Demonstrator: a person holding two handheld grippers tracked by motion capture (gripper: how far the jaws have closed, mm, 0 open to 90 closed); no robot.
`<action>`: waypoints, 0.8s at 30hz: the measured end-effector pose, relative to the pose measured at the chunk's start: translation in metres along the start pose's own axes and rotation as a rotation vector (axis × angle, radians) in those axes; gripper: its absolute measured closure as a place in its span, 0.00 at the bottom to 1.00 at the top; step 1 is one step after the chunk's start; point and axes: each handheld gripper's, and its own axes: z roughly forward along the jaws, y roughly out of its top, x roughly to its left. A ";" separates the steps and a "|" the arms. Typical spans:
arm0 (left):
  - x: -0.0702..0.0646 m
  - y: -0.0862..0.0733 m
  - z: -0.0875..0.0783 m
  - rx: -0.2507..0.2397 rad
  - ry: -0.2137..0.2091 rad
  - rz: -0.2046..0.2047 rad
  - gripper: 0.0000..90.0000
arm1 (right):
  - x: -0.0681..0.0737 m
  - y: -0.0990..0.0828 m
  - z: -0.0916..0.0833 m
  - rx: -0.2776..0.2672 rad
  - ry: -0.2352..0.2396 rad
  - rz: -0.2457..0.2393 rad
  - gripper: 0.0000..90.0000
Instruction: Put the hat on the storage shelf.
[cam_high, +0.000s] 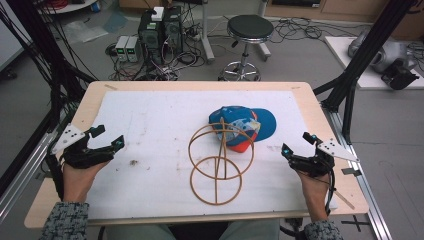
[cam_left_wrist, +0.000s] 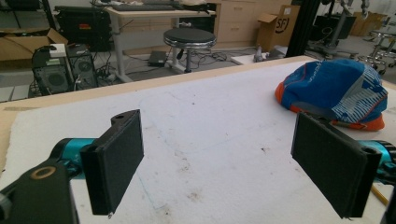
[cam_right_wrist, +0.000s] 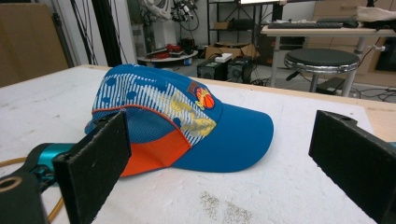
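Both sets of fingers are spread wide with nothing between them: the left gripper (cam_high: 109, 137) sits at the left edge of the white mat (cam_high: 150, 120), the right gripper (cam_high: 296, 143) at the right edge, each held in a hand. Between them a blue and orange cap (cam_high: 250, 125) lies on the mat, right of centre, its brim toward the right side. A wooden ring stand (cam_high: 220, 160) is just in front of the cap, partly overlapping it in the high view
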 end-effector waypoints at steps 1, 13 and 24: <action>0.000 0.000 0.000 0.000 0.000 0.000 0.19 | 0.000 0.000 0.000 0.002 0.001 -0.002 0.05; -0.003 0.004 -0.002 -0.005 -0.002 0.006 0.19 | 0.005 0.001 0.001 -0.003 0.004 -0.052 0.05; -0.003 0.004 -0.004 -0.007 -0.004 0.001 0.20 | 0.003 0.009 0.005 -0.041 0.020 -0.047 0.06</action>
